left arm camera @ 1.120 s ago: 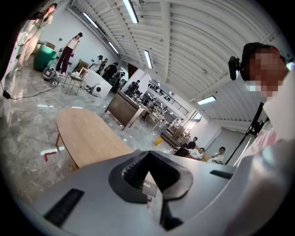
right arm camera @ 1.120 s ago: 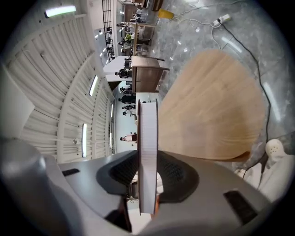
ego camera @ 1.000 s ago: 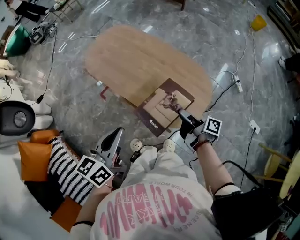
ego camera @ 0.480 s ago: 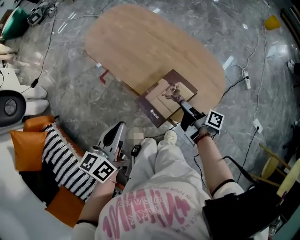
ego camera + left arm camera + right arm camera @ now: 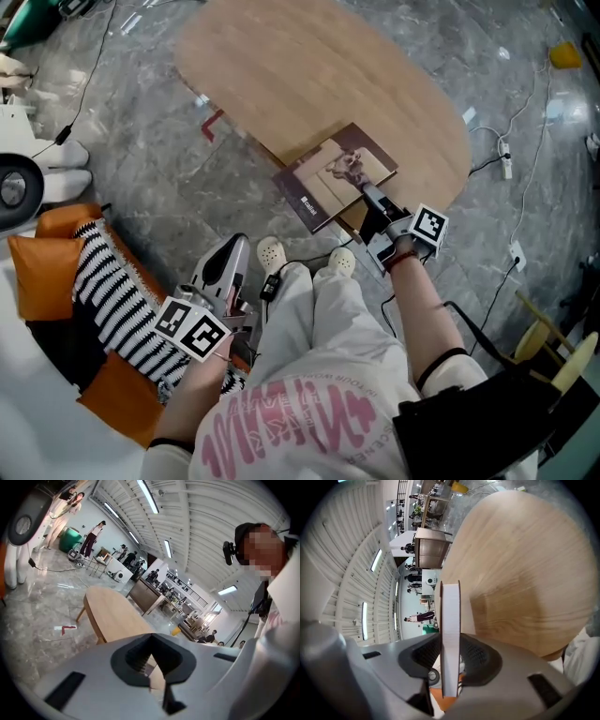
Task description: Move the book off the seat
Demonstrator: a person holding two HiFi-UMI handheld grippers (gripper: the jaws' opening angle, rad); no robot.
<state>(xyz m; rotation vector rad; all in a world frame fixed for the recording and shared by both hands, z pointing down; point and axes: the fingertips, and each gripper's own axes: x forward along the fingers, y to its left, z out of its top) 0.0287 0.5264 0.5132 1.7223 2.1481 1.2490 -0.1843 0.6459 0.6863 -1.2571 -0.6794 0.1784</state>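
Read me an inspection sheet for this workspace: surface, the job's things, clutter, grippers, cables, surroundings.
Surface: oval wooden table, only the book on it.
Job's things: book at the table's near edge, part overhanging; whether it rests on the top is unclear.
Clutter: nothing seen on the table.
Grippers: right gripper shut on the book's edge; left gripper has its jaws together with nothing between them, beside the striped cushion.
Cables: power strip and cables on the floor at right; another cable at upper left.
Surroundings: grey marble floor, orange cushions, red corner mark, yellow object.
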